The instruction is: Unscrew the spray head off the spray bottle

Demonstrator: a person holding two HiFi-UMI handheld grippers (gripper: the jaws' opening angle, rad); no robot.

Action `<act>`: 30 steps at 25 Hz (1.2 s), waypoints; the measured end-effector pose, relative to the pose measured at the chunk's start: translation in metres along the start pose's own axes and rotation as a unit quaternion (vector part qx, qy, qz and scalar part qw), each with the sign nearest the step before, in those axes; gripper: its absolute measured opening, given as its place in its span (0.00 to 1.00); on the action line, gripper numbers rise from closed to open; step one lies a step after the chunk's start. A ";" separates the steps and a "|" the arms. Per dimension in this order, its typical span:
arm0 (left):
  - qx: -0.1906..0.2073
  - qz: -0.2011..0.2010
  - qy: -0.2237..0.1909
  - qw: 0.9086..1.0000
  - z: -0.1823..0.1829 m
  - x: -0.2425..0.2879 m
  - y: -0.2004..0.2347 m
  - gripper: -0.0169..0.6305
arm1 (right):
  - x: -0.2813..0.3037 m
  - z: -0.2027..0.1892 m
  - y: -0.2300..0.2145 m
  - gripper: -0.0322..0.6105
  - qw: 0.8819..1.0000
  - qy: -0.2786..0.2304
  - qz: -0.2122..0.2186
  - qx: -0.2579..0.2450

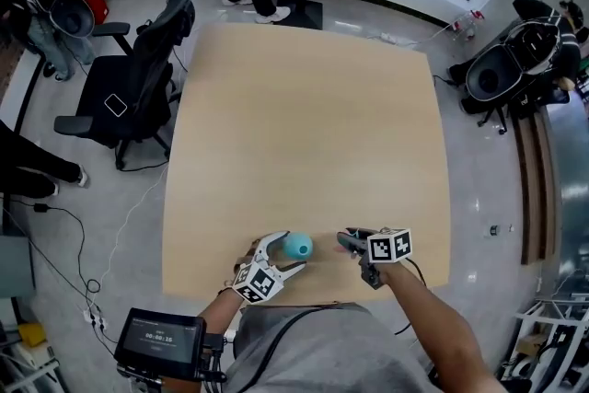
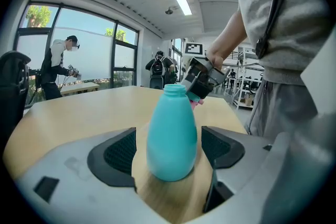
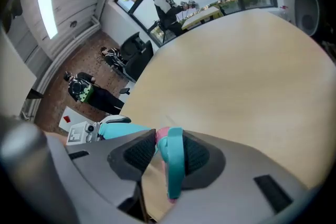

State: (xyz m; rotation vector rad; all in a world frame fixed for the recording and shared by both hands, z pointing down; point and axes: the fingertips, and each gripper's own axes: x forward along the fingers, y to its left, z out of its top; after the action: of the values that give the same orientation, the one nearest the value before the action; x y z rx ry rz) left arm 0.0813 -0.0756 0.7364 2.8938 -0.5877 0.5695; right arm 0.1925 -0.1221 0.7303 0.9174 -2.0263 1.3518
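The likeliest upset is the spray bottle (image 2: 172,134) tipping. It stands upright on the table (image 1: 304,133) with its neck open and nothing on top. The left gripper (image 1: 287,253) has a jaw on either side of its body, but the pads seem to stand just clear of it rather than pressing, though the wide-angle view makes that narrow gap hard to judge. If so, a knock from the other tool could push the bottle over. Whether any liquid is inside cannot be told through the opaque teal wall.

The second risk is a dropped spray head (image 3: 175,162). The right gripper (image 1: 348,242) is clamped on it across a narrow teal part, with a pink piece showing beside it. So slim a hold could twist or slip if the gripper is swung or tilted sharply.

The spray head is off the bottle and sits between the right gripper's pads. That gripper is near the bottle's neck, to its right in the head view.
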 end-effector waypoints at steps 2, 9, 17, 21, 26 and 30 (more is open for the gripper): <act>-0.006 0.011 -0.001 1.000 0.003 -0.008 0.001 0.59 | 0.004 -0.005 -0.004 0.26 1.000 0.000 0.003 0.019; -0.029 0.053 -0.007 0.998 0.006 -0.037 0.010 0.59 | 0.016 -0.018 -0.010 0.26 0.997 -0.021 0.021 0.066; -0.050 0.076 -0.013 0.996 0.006 -0.062 0.015 0.59 | 0.021 -0.023 -0.006 0.27 0.996 -0.047 0.022 0.071; -0.043 0.084 -0.015 0.995 0.015 -0.072 0.013 0.59 | 0.013 -0.023 -0.012 0.27 0.996 -0.066 0.002 0.056; -0.048 0.102 -0.022 0.993 0.027 -0.089 0.015 0.59 | -0.002 -0.015 -0.032 0.29 0.991 -0.114 -0.043 0.056; -0.056 0.117 -0.040 0.991 0.040 -0.110 0.017 0.59 | -0.016 -0.007 -0.043 0.29 0.980 -0.168 -0.080 0.072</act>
State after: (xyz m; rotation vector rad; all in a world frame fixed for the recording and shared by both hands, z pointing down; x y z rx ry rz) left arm -0.0054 -0.0609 0.6578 2.7716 -0.9466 0.4343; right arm 0.2367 -0.1229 0.7458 1.4255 -2.0596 1.3382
